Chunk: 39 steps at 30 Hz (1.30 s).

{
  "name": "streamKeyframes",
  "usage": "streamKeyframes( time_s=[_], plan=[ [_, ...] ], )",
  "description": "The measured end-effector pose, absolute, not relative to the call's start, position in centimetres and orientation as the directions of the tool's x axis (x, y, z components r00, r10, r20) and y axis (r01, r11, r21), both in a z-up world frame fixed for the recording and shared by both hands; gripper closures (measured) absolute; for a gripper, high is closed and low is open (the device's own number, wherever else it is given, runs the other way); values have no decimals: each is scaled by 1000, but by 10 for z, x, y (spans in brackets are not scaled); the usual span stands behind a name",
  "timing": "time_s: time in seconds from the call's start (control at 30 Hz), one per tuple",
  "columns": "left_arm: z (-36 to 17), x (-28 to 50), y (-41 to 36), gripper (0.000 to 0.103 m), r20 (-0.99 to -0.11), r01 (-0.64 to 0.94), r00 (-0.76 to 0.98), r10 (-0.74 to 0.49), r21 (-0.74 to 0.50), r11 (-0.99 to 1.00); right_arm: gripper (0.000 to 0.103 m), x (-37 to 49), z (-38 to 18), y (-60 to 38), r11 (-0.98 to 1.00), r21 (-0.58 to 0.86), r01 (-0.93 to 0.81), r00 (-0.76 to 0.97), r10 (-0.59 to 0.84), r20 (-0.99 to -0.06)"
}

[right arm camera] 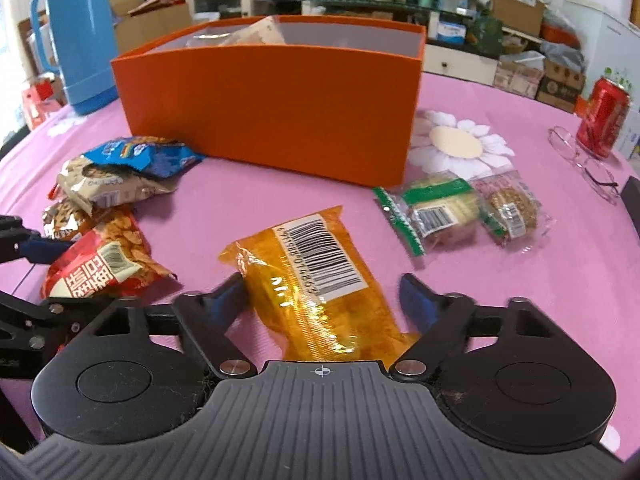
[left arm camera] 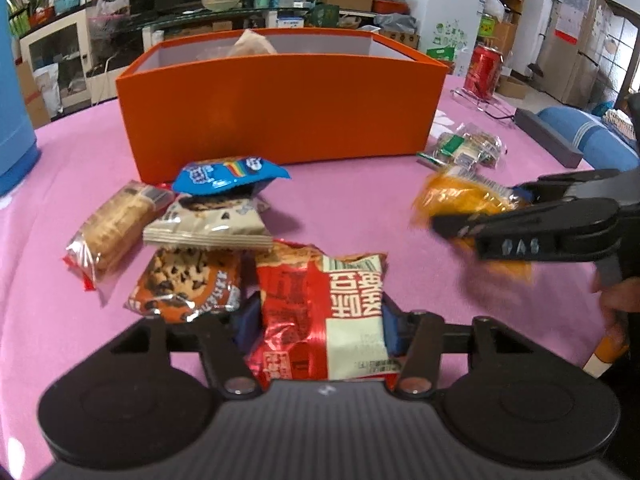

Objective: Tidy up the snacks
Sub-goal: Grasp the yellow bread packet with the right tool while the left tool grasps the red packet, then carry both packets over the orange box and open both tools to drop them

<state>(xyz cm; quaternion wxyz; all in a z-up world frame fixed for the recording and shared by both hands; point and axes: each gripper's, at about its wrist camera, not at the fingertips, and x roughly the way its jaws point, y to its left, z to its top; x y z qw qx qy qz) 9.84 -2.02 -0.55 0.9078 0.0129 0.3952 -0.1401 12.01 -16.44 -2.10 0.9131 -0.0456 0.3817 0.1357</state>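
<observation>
While my left gripper (left arm camera: 316, 316) looks down, its fingers (left arm camera: 246, 318) clench the red-and-white snack packet (left arm camera: 324, 312) lying on the pink bench (left arm camera: 340, 208), before the orange box (left arm camera: 280, 108). Beside it sit cookie packets (left arm camera: 188, 284).

From my right gripper (right arm camera: 320, 292), the fingers (right arm camera: 416, 300) flank the orange packet (right arm camera: 316, 280); the left touches, the right stands clear, so nothing is grasped.

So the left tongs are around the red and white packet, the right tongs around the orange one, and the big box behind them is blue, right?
Not quite: the box is orange, not blue, as the right wrist view shows. The rest holds: the left tongs are around the red and white packet, and the right tongs are around the orange packet.
</observation>
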Motion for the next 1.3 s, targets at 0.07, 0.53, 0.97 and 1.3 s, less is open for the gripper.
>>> streamKeyframes(
  time_s=[0.07,0.53,0.97,1.3],
  plan=[
    [-3,94,-20,50,-728,272,636,-257,-99,957,82,116,-17,-170,965,29,-262,674,205,-710],
    [-6,79,-25,32,-740,275,635,-223,-53,960,37,92,-13,-192,978,40,-204,685,171,-708],
    [25,63,-10,49,-680,276,652,-336,-200,940,85,82,2,-201,964,178,-197,700,266,-662],
    [108,162,12,49,-522,202,799,-300,-238,950,85,145,86,-196,958,182,-220,835,282,-473]
  ],
)
